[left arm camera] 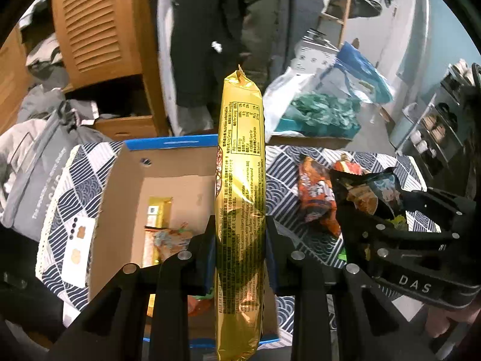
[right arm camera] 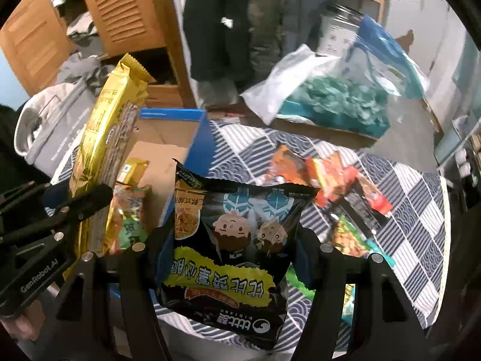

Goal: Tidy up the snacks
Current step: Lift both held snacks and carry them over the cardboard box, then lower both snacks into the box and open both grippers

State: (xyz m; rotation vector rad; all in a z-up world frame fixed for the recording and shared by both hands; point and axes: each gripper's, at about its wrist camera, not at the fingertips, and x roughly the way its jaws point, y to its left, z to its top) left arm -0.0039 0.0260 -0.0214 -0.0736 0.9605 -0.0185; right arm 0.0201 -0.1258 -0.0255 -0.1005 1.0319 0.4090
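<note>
Carrying two snacks at once, the person is midway through loading the cardboard box (left arm camera: 126, 186). The long gold packet (left arm camera: 240, 180) stands upright, pinched edge-on between the closed fingers of the left tongs (left arm camera: 240, 240), above the box's near right wall. The black snack bag (right arm camera: 234, 246) hangs in the right tongs (right arm camera: 234, 252), which are clamped on its sides at a middling spread, just to the right of the box and over the patterned cloth on the bench (right arm camera: 405, 198).

The box already holds a small gold packet (left arm camera: 157, 210) and an orange-green packet (left arm camera: 168, 237) on its floor. Several loose snacks, among them an orange packet (left arm camera: 315, 198), lie on the cloth, well apart from the box.

Judging by this, the step in hand is delivery. Next, each packet needs bringing over the open box and lowering before its grip is released, the tall gold one probably tipped flat so it fits.

Both tongs point steeply downward and sit side by side, each showing at the edge of the other's view.
</note>
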